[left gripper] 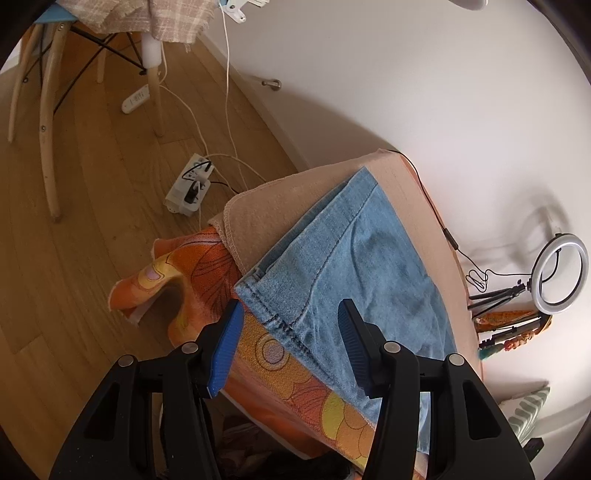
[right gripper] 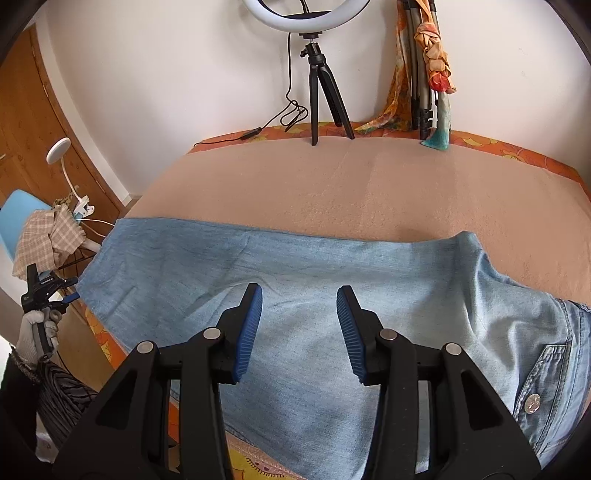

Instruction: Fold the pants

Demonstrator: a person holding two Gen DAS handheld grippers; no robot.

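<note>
Only the right wrist view shows the pants' point(right gripper: 332, 295) button point(right gripper: 530, 402); both hand-held grippers point(left gripper: 291, 325) point(right gripper: 299, 314) gape empty.

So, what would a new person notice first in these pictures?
First the light blue denim pants, spread lengthwise on the beige blanket. Next the open right gripper above the pants, nothing between its blue pads. Then the ring light on its tripod by the wall.

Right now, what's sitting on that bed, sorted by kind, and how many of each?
Denim pants: 1
Ring light on tripod: 1
Folded stand wrapped in an orange scarf: 1
Peach blanket: 1
Orange patterned sheet: 1
Total: 5
</note>
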